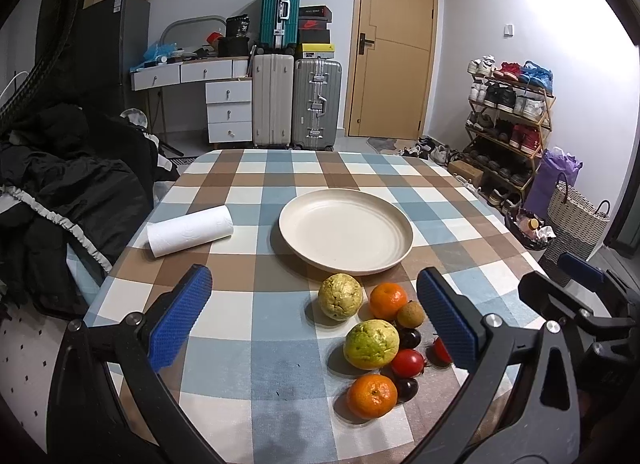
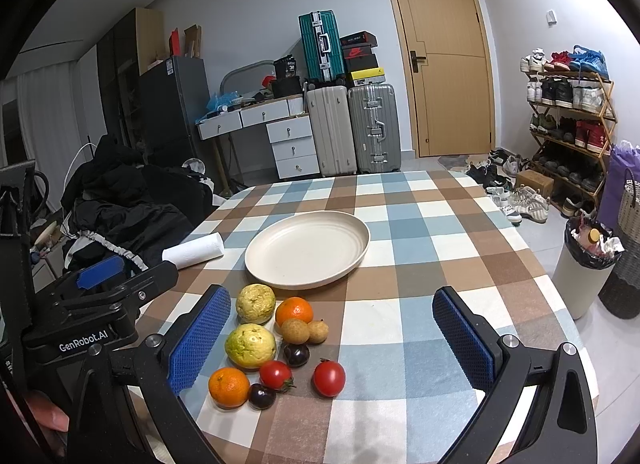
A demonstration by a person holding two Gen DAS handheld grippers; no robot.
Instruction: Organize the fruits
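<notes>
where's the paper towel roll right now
The paper towel roll lies on its side on the checked table, left of the empty plate in both views, near the table's left edge.

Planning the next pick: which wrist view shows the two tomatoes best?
The right wrist view: both tomatoes sit in full sight. In the left wrist view, one tomato is clear, the other half hidden behind the left gripper's finger.

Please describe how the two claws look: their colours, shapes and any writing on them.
Both are alike. The left claw and the right claw each have a black, triangular-framed body with silver pivot bolts and two flat fingers faced with blue, knobbly rubber pads. Seen from the right wrist view, the left unit carries white "GenRobot.AI" lettering and a blue part on top. No cables show.
</notes>
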